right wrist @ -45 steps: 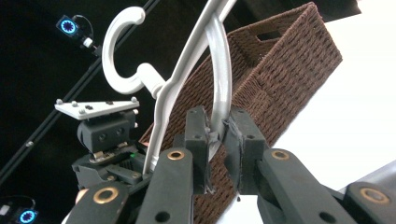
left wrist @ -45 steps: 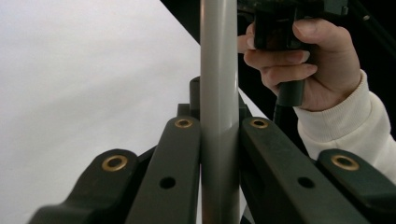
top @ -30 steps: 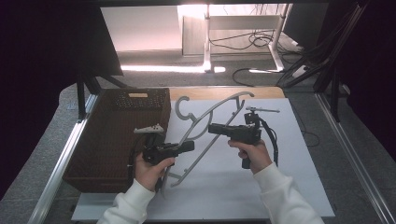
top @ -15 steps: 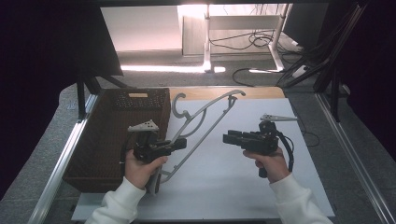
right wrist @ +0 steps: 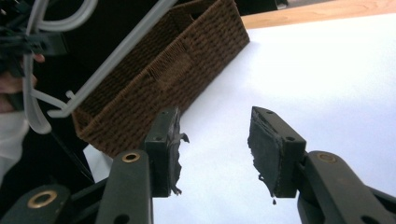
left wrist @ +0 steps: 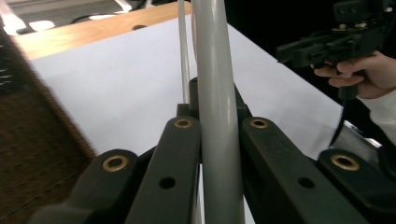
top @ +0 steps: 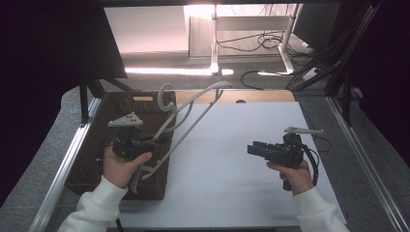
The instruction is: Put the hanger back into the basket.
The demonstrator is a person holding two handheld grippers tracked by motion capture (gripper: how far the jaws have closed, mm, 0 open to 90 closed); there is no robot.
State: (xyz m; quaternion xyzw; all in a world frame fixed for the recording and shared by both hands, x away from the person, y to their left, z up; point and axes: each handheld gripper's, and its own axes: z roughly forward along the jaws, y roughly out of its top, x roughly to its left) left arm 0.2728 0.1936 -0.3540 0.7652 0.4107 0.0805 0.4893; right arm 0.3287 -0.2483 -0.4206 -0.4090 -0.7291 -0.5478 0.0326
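The counter is covered by a white sheet, with a strip of bare wood along its far edge and metal rails running down both sides above a grey speckled floor. Beyond it a bright patch of light falls across the pale floor, where the white legs of a desk stand among loose black cables. Dark panels close off the left side, and black stand legs slant down at the right, leaving both edges of the room in deep shadow.
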